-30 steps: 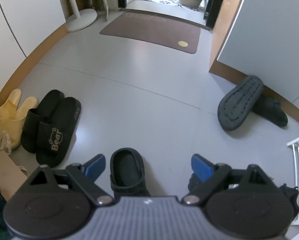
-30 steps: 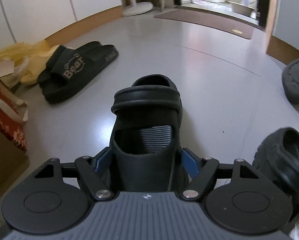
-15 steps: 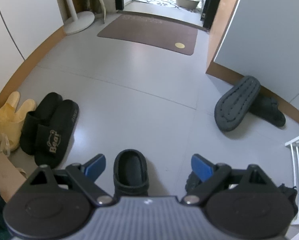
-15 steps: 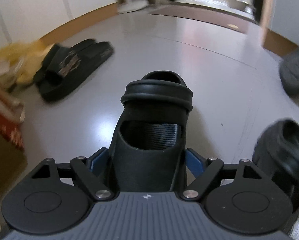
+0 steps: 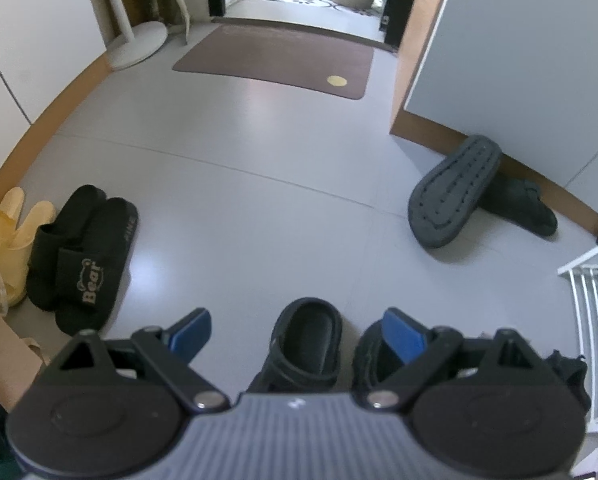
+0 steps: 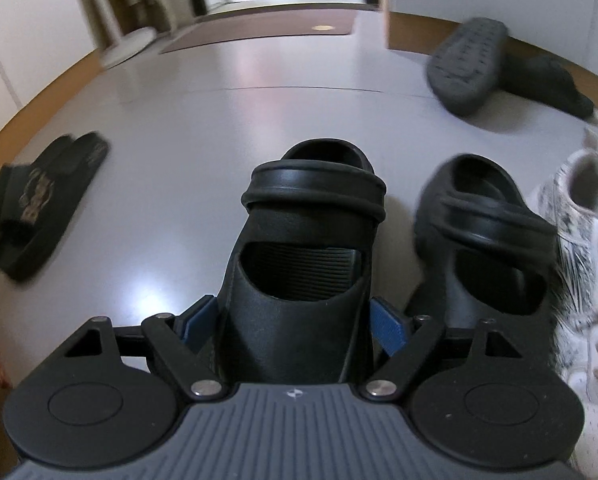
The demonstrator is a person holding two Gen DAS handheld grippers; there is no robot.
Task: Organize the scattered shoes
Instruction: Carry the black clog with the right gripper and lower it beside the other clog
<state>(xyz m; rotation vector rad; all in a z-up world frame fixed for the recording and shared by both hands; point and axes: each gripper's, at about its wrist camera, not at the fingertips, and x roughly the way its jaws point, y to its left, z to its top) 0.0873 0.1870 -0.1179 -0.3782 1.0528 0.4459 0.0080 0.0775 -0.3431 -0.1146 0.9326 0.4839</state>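
Rubber, foam and glossy floor

The black clog (image 6: 303, 276) looks like smooth, faintly shiny moulded rubber with a ribbed insole; the grey floor (image 5: 259, 184) is smooth and glossy; the Bear slides (image 5: 83, 268) look matt; the upturned grey slipper (image 5: 455, 192) has a matt, studded sole; the doormat (image 5: 275, 60) looks like matt brown fabric.
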